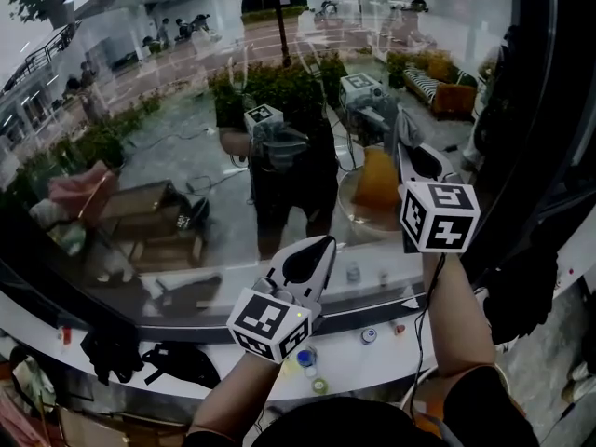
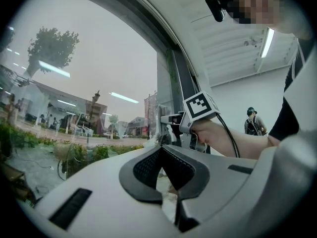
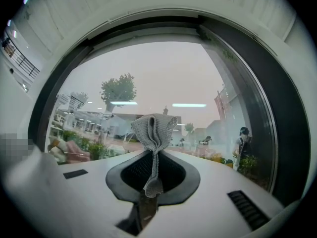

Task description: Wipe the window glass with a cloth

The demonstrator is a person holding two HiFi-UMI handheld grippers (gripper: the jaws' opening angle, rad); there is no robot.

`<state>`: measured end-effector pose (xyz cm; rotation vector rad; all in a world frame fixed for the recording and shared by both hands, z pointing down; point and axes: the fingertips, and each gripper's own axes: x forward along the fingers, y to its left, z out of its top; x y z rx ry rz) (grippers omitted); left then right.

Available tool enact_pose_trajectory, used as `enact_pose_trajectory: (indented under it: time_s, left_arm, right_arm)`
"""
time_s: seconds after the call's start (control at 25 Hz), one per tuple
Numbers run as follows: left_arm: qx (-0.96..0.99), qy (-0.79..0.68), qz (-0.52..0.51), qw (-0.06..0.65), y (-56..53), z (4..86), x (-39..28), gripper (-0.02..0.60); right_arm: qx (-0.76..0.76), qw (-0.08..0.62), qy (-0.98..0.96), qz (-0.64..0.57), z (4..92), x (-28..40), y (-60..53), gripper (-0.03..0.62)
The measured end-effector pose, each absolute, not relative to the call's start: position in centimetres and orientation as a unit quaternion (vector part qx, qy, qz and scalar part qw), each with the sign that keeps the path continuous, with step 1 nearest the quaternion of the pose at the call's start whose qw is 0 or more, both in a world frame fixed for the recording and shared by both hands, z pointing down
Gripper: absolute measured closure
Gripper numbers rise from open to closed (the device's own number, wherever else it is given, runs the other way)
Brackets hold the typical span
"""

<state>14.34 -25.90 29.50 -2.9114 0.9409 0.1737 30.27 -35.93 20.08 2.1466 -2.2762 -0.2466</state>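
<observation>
Glass [image 1: 168, 119] spreads wide leftward; right claw [image 3: 151, 162] grips cloth [image 3: 153, 128] beside dark frame [image 1: 533, 110], left claw [image 2: 163, 157] closed, empty.

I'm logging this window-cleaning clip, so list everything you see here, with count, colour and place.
window glass: one pane, clear with reflections, ahead of both tools
window frame: one, dark, around the pane
cloth: one, grey, pinched in the right tool's jaws
sill: one, white, below the pane
small round items: several, blue, red and yellowish, on the sill
black bag: one, black, on the sill's left part
bystander: one, dark clothes, far back by a white wall
left tool: one, white with black pads, jaws together, empty
right tool: one, white with black pads, shut on the cloth
forearms: two, behind the tools
</observation>
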Motion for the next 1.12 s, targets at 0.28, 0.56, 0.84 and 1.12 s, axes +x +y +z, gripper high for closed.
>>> enact_pose_trajectory:
  time_s: [0.28,0.56,0.84,1.12]
  left_arm:
    - [-0.949,0.309,0.055,0.041,-26.2,28.9,6.3,0.574]
    - [-0.944,0.321,0.063,0.037,-26.8,29.2,0.0,0.574]
    - [-0.938,0.34,0.061,0.031,-26.5,29.2,0.2,0.574]
    - [-0.932,0.356,0.06,0.023,-26.3,30.2,-5.1,0.574]
  right_arm:
    - [0.688,-0.005,-0.72,-0.086,18.6,22.1,-35.9,0.549]
    - [0.683,-0.005,-0.724,-0.096,18.1,15.3,-36.6,0.549]
    - [0.674,-0.012,-0.733,-0.091,17.9,14.7,-36.8,0.549]
    - [0.662,-0.015,-0.744,-0.093,18.1,8.7,-37.0,0.549]
